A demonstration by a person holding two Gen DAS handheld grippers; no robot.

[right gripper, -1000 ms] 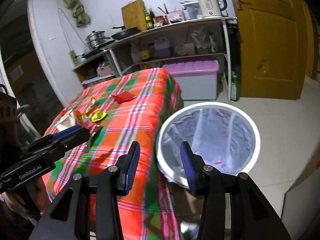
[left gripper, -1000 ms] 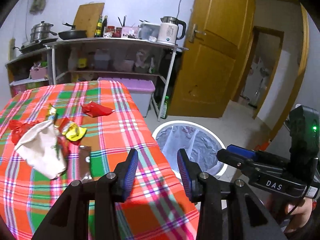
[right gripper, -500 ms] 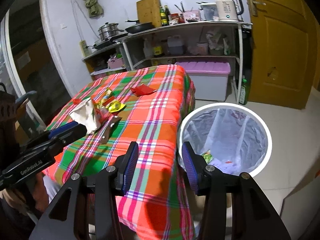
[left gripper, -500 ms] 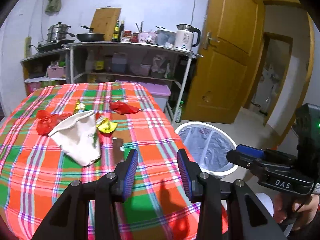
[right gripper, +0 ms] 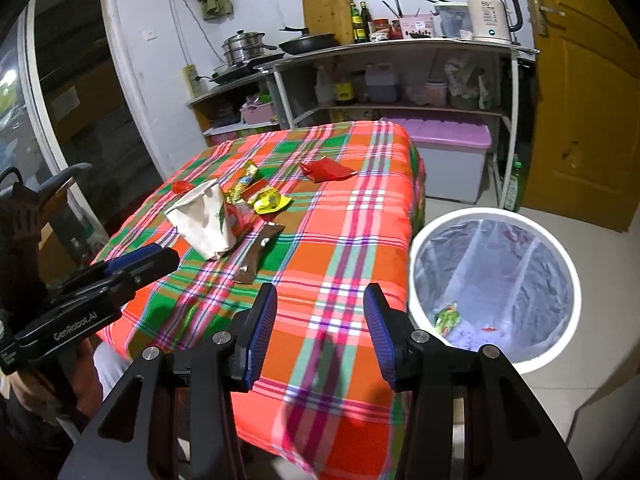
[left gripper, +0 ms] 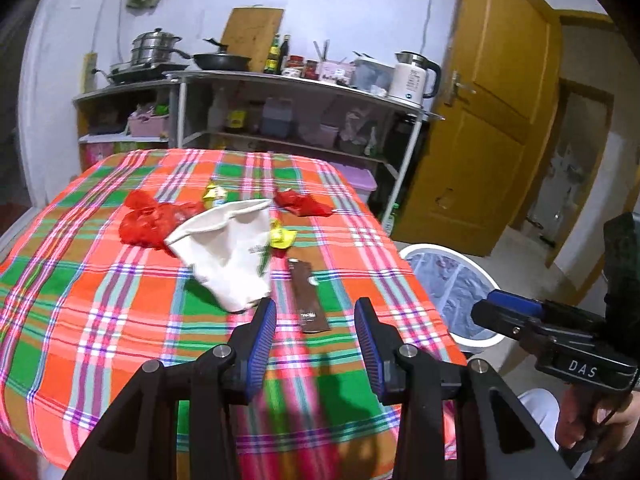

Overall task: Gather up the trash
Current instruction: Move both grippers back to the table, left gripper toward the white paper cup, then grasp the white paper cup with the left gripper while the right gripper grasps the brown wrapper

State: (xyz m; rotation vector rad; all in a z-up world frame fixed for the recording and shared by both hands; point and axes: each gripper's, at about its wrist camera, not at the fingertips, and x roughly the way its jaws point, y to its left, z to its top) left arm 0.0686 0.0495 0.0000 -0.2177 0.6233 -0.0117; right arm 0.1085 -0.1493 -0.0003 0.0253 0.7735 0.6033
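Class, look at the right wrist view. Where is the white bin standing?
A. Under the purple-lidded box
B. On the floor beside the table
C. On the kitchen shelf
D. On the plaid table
B: the white bin stands on the tiled floor next to the plaid table, by its right edge.

From my left wrist view the trash bin (left gripper: 452,280) is half hidden behind the worktop (left gripper: 100,320) edge and the right gripper (left gripper: 516,316). I can't read the print on the brown wrapper (left gripper: 306,296). The red bag (left gripper: 150,222) is partly covered by the white paper bag (left gripper: 228,254). The scraps in the bin are too small to identify. The shelf (right gripper: 400,76) jars are blurred.
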